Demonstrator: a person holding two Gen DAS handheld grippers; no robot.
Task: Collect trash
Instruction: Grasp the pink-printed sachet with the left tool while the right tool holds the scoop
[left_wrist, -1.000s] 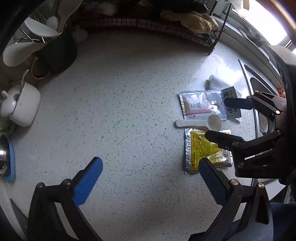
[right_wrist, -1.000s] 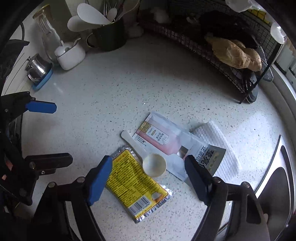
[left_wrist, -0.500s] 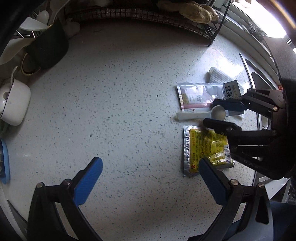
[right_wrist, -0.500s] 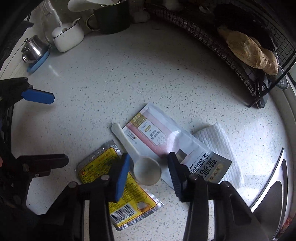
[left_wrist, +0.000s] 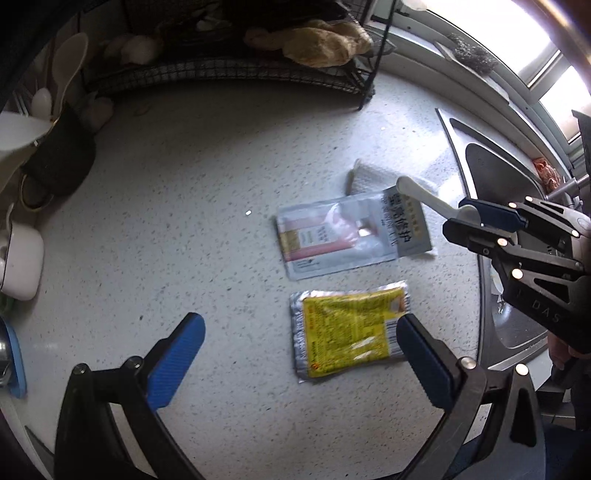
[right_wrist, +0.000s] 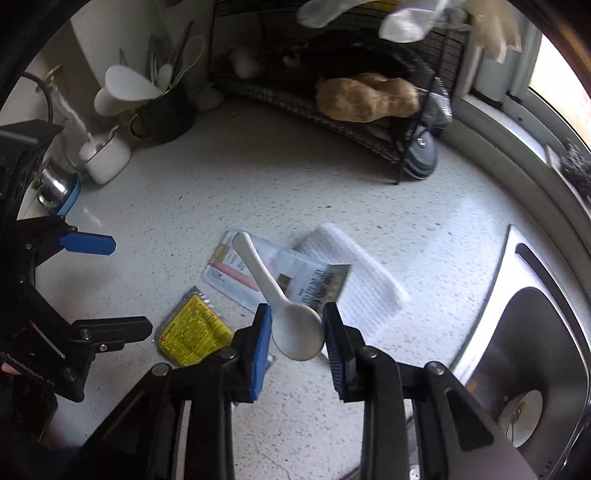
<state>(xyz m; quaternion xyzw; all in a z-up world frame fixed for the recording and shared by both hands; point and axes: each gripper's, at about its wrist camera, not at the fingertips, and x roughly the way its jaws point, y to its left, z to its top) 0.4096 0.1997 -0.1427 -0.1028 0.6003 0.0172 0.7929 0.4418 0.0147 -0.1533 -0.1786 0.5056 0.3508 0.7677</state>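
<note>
On the speckled white stone countertop (left_wrist: 184, 221) lie a silver-edged yellow foil sachet (left_wrist: 349, 334) and, just beyond it, a flat silver-and-pink printed pouch (left_wrist: 351, 236) that overlaps a folded white textured cloth (left_wrist: 364, 177). The left gripper (left_wrist: 299, 354), with blue-padded black fingers (left_wrist: 173, 360), hangs over the counter with its jaws wide apart and nothing between them, its right finger overlapping the yellow sachet's corner. At the right edge the right gripper (left_wrist: 474, 218) is clamped on a small white plastic spoon (left_wrist: 424, 195), whose handle sticks out above the pouch, beside a steel sink (left_wrist: 517, 332).
</note>
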